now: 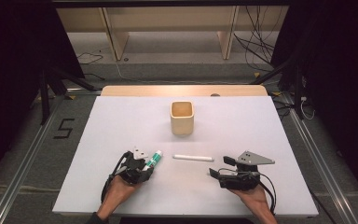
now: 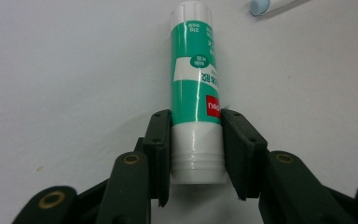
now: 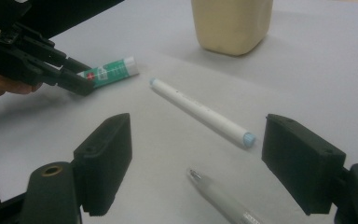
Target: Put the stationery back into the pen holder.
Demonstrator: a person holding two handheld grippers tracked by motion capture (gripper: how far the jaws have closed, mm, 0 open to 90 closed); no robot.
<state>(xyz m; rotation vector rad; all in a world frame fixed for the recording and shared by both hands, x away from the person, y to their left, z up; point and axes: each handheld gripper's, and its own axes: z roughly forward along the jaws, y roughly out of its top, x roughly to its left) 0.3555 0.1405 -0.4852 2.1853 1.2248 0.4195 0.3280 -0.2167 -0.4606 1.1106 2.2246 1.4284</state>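
The left gripper (image 2: 196,140) pinches the white base of a green glue stick (image 2: 193,88) lying on the table (image 1: 242,121), while the right gripper (image 3: 196,163), jaws spread, hovers over a clear pen (image 3: 223,200) cut off by the frame's bottom edge, beside a white marker (image 3: 200,112).

White table (image 1: 121,121) with beige cup (image 1: 182,118), white marker (image 1: 193,157), clear pen (image 3: 223,198) (near edge).

White worktop (image 1: 121,121) on wooden base; black cables (image 1: 256,42) on grey floor behind; "5" marking (image 1: 64,128) left of worktop.
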